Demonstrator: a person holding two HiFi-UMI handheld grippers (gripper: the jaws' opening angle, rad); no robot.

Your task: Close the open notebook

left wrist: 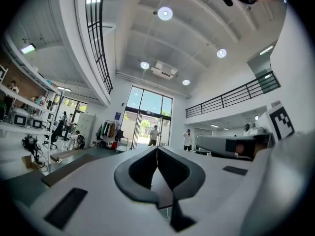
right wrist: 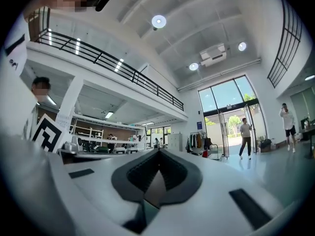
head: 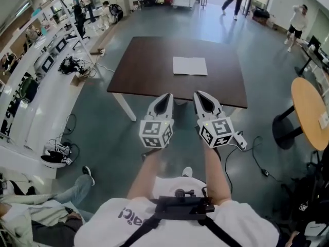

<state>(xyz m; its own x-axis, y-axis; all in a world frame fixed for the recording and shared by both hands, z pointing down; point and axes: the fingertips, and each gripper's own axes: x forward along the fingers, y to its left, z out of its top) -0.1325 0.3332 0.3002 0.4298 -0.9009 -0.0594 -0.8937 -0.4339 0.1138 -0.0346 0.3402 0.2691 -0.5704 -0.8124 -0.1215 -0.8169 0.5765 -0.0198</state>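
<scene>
White left tongs (head: pixel 165 99), right tongs (head: pixel 201 98), level, closed

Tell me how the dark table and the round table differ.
The dark table is rectangular and deep brown; the round table is light wood. The dark table stands on white legs, the round table on a black central foot. The dark table bears the open notebook; the round table is partly out of frame. Both stand on the grey floor.
</scene>
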